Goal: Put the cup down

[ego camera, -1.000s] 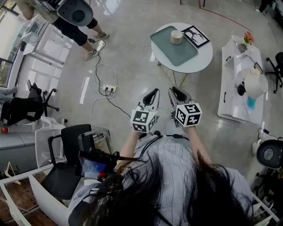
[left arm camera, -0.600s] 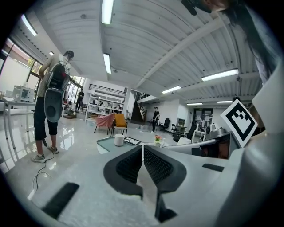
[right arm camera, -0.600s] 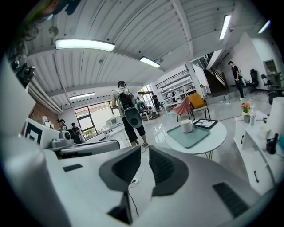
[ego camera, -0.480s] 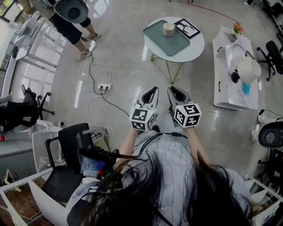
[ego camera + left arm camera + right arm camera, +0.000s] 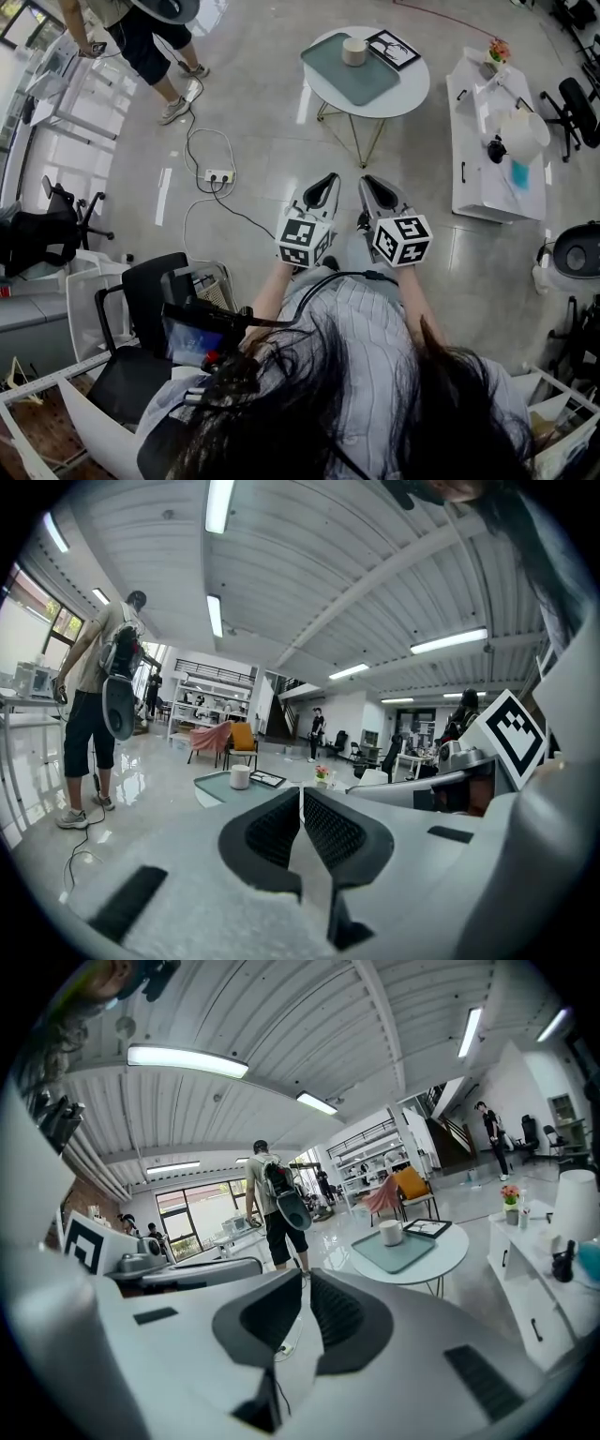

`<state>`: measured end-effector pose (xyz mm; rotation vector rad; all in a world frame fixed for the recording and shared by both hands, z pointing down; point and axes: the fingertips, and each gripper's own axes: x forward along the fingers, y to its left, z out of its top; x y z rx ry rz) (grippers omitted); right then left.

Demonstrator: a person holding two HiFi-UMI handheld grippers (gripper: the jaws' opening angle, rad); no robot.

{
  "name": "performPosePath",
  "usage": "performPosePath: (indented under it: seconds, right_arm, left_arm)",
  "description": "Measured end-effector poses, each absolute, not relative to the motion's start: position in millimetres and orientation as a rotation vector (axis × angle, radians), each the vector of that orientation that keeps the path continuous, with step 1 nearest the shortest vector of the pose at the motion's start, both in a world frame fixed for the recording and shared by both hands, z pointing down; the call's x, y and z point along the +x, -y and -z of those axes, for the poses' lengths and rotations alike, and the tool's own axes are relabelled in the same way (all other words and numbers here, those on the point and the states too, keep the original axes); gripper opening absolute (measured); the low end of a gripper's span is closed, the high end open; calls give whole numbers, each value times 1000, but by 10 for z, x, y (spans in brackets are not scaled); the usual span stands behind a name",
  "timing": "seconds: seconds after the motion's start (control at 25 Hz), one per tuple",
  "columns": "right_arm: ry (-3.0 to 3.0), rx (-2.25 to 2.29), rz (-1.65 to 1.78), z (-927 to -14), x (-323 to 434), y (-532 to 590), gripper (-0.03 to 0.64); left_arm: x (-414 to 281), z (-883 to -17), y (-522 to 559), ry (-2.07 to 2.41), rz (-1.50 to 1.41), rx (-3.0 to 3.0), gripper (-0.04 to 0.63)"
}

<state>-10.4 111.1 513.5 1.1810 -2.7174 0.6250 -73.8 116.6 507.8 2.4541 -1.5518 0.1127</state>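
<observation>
Round table (image 5: 405, 95) with cup (image 5: 353, 51), glossy floor (image 5: 281, 155)

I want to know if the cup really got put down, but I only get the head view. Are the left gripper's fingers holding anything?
Observer: No. The left gripper view shows the left gripper with its fingers together and nothing between them.
Operator: And the right one?
Observer: The right gripper is empty too; its fingers have just closed fully.
Operator: What's way at the back?
Observer: An orange chair stands beyond the round table, where the cup sits on its tray.
</observation>
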Motion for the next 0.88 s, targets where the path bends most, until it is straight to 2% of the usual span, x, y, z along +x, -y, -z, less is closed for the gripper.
performPosePath:
  seconds: [0.88]
  right_arm:
    - [2716, 1175, -561, -5114, -112, -1388, 43]
  left_arm:
    - [-672, -5115, -1333, 1511, -88, 2475, 23]
